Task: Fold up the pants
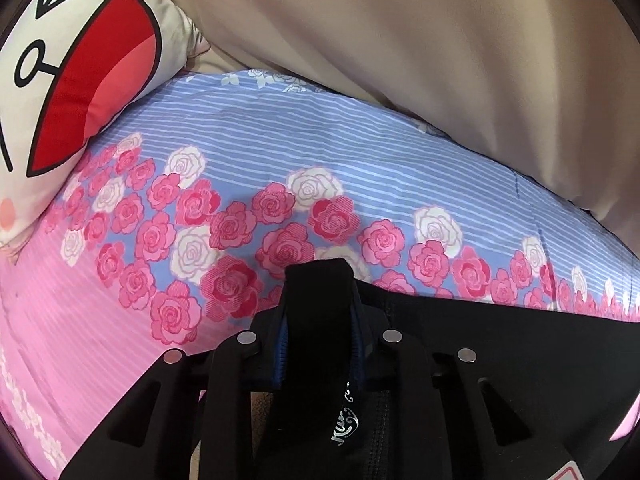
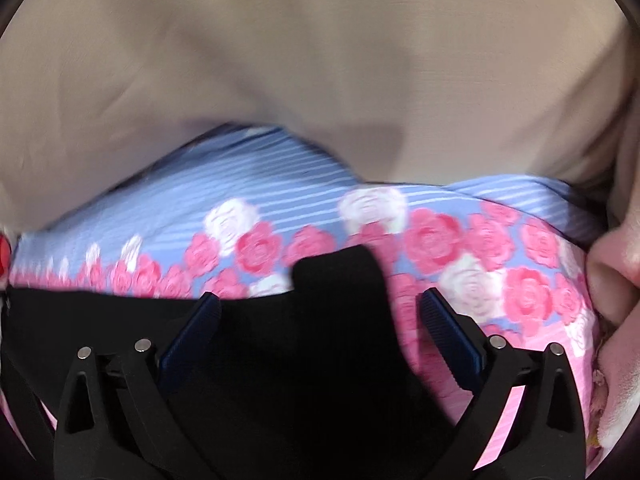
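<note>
Black pants [image 1: 500, 332] lie on a floral bedspread. In the left wrist view my left gripper [image 1: 320, 320] is shut on a bunched edge of the pants, and the cloth sticks up between the blue pads [image 1: 280, 340]; a silver logo shows on the cloth below. In the right wrist view the pants [image 2: 312, 340] lie between the spread fingers of my right gripper [image 2: 320, 312]. It is open, with a raised corner of black cloth in the gap, touching neither blue pad [image 2: 192, 332]. The view is blurred.
The bedspread [image 1: 280, 152] is blue-striped at the back, pink in front, with a band of roses. A beige blanket [image 1: 440, 40] is heaped behind. A white and red cartoon pillow [image 1: 80, 72] lies at the left. The blanket [image 2: 320, 48] fills the right view's top.
</note>
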Motion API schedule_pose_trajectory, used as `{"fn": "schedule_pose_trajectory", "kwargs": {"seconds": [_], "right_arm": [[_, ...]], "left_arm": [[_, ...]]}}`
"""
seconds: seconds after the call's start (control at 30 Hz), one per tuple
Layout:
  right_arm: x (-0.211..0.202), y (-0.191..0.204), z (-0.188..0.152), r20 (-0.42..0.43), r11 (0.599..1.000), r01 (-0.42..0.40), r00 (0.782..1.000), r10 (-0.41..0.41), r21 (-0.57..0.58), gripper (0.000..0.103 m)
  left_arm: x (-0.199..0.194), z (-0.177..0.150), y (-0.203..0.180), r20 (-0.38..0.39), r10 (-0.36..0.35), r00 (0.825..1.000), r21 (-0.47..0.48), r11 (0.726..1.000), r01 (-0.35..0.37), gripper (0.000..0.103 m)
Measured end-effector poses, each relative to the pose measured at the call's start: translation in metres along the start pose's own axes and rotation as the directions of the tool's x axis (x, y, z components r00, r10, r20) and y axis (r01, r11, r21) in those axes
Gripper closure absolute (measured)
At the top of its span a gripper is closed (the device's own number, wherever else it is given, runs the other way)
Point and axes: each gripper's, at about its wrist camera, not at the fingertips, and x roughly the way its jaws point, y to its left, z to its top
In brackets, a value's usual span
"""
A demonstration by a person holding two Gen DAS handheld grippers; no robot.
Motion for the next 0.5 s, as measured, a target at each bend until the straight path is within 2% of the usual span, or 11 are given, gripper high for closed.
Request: {"fn": "schedule_pose_trajectory", "kwargs": {"seconds": [0.03,0.07,0.1,0.13,0.17,0.2,0.33,0.5], "right_arm": [[0.001,-0.003,0.001,0.0,1.0,-0.005,1.0,0.005,0.008,0.01],[0.003,-0.004,0.003,-0.003,1.0,0.0,1.0,0.0,0.006,0.033],[0.003,-0.004,0.003,-0.004,1.0,0.028,1.0,-0.028,-0.006,0.047],[0.002,-0.004,0.003,-0.004,1.0,0.022,1.0,-0.022,-0.007,0.054],[0.002,-0.004,0.003,-0.007,1.0,0.007,1.0,-0.007,0.001,0.082],[-0.002,-0.001,0.003,0.001,1.0,-0.003,1.0,0.003,0.003,0.087],[-0.029,0.016,0.001,0.065,0.999,0.022,0.998,-0.02,-0.037,0.089],[-0.091,0.026,0.003,0.191,0.999,-0.026,0.981,0.035,-0.047,0.089]], "left_arm": [[0.0,0.0,-0.001,-0.003,0.005,1.0,0.002,1.0,-0.005,0.082],[0.0,0.0,-0.002,-0.005,0.008,1.0,0.002,1.0,-0.008,0.082],[0.001,0.001,-0.002,-0.006,0.003,1.0,-0.003,1.0,-0.003,0.082],[0.0,0.001,-0.001,-0.005,-0.004,1.0,-0.01,1.0,0.004,0.082],[-0.001,0.001,-0.001,0.001,-0.008,1.0,-0.014,1.0,0.008,0.082],[-0.003,0.001,0.0,0.008,-0.014,1.0,-0.016,1.0,0.014,0.082],[-0.032,0.0,0.002,0.071,-0.043,0.997,-0.033,0.998,0.046,0.083],[-0.089,-0.007,0.005,0.143,-0.084,0.986,-0.015,0.996,0.087,0.083]]}}
